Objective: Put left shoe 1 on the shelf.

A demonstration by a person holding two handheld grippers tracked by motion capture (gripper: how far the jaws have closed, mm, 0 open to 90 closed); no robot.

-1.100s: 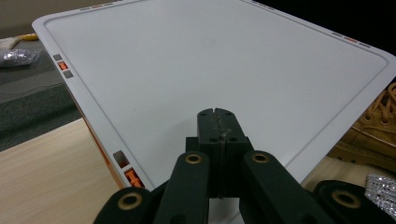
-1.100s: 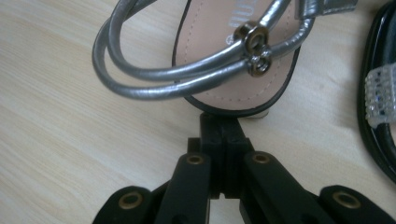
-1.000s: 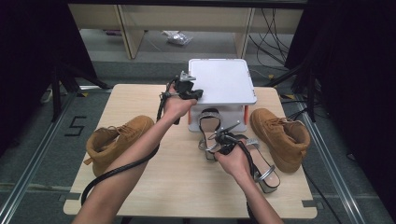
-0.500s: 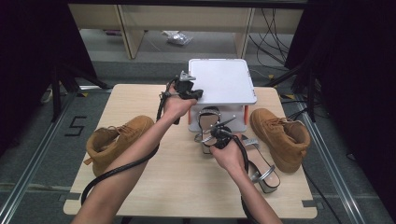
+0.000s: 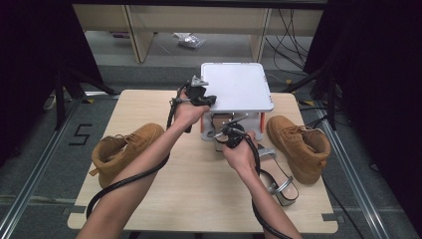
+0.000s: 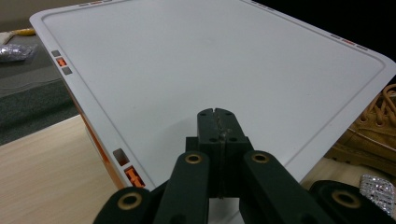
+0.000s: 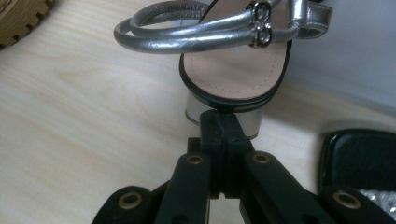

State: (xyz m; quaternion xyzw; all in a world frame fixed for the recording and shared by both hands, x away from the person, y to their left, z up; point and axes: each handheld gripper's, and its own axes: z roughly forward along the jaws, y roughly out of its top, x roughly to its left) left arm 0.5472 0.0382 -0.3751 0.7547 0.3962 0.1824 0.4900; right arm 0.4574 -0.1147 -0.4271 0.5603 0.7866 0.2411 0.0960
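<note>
Item: silver strappy block-heeled sandal (image 7: 224, 60), resting on the pale wooden table (image 5: 164, 184), its toe tucked under the white raised platform with orange-trimmed legs (image 5: 238, 87).
Position relative to claw: directly ahead of the right gripper (image 7: 223, 122), heel end nearest. In the right gripper view the jaw tips meet the back rim of the heel seat, above the metallic block heel.
Long axis: runs away from the right gripper toward the platform, roughly in line with the jaws; heel toward the person, ankle straps and buckle farther off.
Right gripper state: jaws pressed together, apparently pinching the thin back edge of the sandal; the overlap hides how much material lies between the pads.
Left gripper (image 6: 218, 122): jaws fully together, nothing between them, poised over the near edge of the platform's flat top.
Nearer hand: the right, by a clear margin; the left is well apart from the sandal.
Judgement: any further slide under the platform would follow the shoe's own length.
Nearby: matching silver sandal (image 5: 273, 174), two tan suede lace-up boots (image 5: 124, 149) (image 5: 298, 144).
</note>
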